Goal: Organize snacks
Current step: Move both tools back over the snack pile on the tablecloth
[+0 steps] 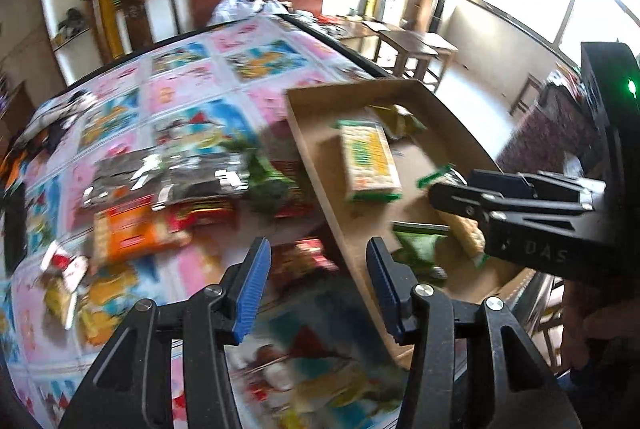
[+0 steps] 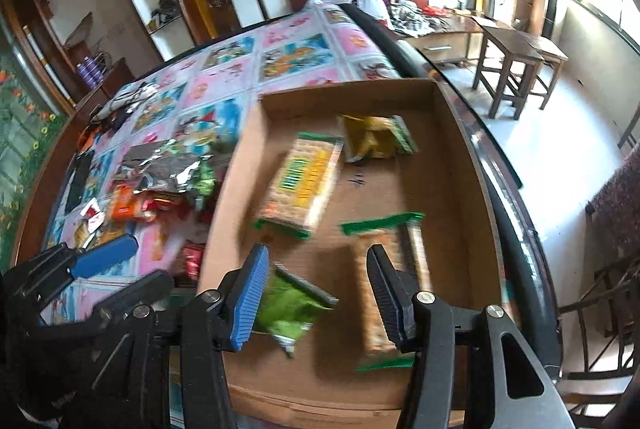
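The left gripper (image 1: 318, 285) has its jaws spread with nothing between them, hovering over the patterned surface (image 1: 192, 93) beside the cardboard tray (image 2: 460, 157). The right gripper (image 2: 316, 289) also has its jaws apart and empty, above the tray. A green snack bag (image 2: 288, 309) lies at 6 o'clock in the tray, a cracker pack (image 2: 302, 181) at centre. More snacks (image 1: 160, 205) are piled at the tray's 9 o'clock.
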The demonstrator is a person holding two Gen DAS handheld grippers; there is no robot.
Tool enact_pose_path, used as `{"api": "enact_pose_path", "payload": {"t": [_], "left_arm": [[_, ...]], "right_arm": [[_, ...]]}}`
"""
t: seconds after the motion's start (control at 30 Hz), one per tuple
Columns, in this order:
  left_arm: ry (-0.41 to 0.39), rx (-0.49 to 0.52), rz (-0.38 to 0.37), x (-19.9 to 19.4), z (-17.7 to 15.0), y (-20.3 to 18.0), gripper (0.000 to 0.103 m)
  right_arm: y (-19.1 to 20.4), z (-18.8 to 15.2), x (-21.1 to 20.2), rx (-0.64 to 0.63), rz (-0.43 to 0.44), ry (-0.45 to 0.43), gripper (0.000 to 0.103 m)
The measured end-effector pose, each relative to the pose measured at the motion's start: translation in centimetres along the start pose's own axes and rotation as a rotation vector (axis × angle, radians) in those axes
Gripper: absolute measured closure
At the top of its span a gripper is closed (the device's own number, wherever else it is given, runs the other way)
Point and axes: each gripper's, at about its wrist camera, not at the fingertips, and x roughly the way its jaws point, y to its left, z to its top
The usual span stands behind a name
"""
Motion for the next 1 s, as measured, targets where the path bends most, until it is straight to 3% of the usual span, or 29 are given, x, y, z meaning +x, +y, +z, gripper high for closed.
{"api": "enact_pose_path", "payload": {"t": [0.2,0.5,0.67,0.77,0.87,1.0], "left_arm": [[-0.021,-0.156,0.060,-2.5,-0.9,6.6,0.054],[0.030,-0.548,0.202,-5.0,-5.8,21.3,0.052],[0.079,-0.712,0.192,-3.7,-6.7,25.4,0.052],[0.103,-0.735,0.152,-2.1,-6.2,25.9,0.052],[0.125,-0.716,0.187,-0.7,-5.6,25.5,0.052],[0.153,-0.671,0.242,1.0,-5.5,25.4,0.068]], "right_arm": [[3.2,0.2,0.0,-0.052,0.029,-0.015,0.048],[5.1,0.0,0.0,-0.082,0.035,-0.007,0.046],[5.0,-0.3,0.1,-0.078,0.030,0.002,0.046],[5.0,-0.4,0.1,-0.085,0.026,0.004,0.046],[5.0,-0.5,0.0,-0.093,0.029,0.006,0.045],[5.2,-0.5,0.0,-0.107,0.057,0.009,0.044]]}}
